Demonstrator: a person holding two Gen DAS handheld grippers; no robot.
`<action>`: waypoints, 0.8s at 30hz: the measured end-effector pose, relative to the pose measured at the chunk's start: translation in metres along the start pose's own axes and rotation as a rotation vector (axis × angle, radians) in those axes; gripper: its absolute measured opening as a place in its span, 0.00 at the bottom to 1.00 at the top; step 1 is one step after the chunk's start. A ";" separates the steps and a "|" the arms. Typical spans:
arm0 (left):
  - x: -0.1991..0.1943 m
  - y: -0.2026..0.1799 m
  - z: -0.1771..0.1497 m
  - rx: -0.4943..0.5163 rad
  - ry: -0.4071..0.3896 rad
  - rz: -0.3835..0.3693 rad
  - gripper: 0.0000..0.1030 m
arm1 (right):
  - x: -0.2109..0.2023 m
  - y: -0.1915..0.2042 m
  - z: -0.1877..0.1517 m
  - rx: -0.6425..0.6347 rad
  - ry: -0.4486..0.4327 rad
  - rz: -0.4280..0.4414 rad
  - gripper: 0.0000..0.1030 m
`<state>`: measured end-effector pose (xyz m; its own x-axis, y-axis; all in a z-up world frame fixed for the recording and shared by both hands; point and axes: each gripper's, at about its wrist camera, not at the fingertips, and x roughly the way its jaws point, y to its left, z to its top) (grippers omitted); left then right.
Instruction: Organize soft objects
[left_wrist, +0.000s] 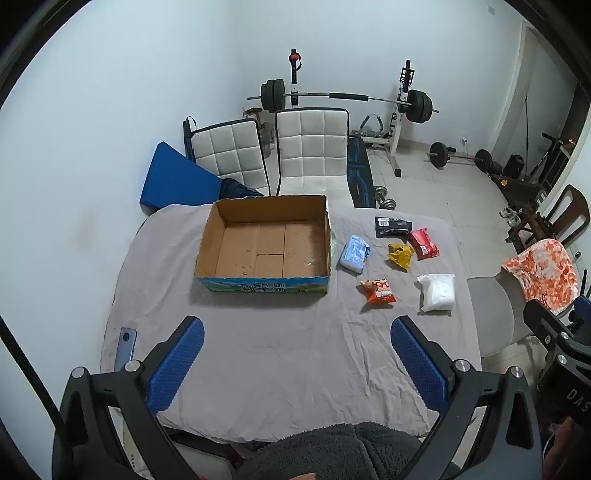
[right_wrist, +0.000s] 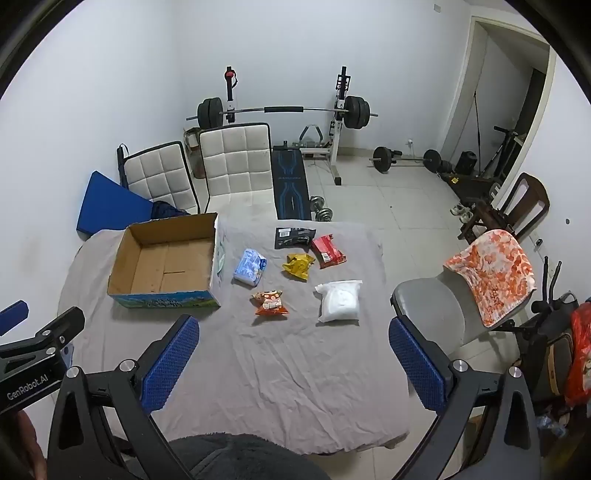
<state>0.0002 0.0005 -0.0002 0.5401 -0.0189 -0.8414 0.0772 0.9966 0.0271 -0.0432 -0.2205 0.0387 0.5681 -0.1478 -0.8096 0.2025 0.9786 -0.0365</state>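
Six soft packets (right_wrist: 339, 302) on cloth, one cardboard box (right_wrist: 166, 258).

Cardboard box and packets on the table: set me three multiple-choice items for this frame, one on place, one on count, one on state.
1. Where do the soft packets lie relative to the cardboard box?
A. inside it
B. on the cloth to its right
C. on the chair

2. How many packets are on the grey cloth?
A. four
B. six
C. eight

3. What state is the left gripper in?
A. open, holding nothing
B. shut on the white packet
C. shut on the box rim

Answers:
1 B: all lie right of the box, whose floor is bare.
2 B: blue packet, black packet, red packet, yellow packet, orange packet, white packet.
3 A: its jaws stand wide apart over bare cloth; the right gripper likewise.
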 end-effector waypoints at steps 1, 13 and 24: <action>0.000 0.000 0.000 0.001 -0.001 -0.001 1.00 | 0.000 0.000 0.000 0.009 -0.007 0.016 1.00; 0.002 -0.003 -0.002 0.004 -0.021 0.003 1.00 | -0.005 0.000 0.001 0.001 -0.003 0.003 1.00; -0.005 0.004 -0.003 -0.006 -0.037 0.005 1.00 | -0.006 0.008 -0.004 -0.008 -0.022 -0.006 1.00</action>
<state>-0.0046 0.0046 0.0020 0.5714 -0.0165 -0.8205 0.0691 0.9972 0.0281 -0.0486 -0.2116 0.0409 0.5846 -0.1568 -0.7961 0.1998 0.9788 -0.0460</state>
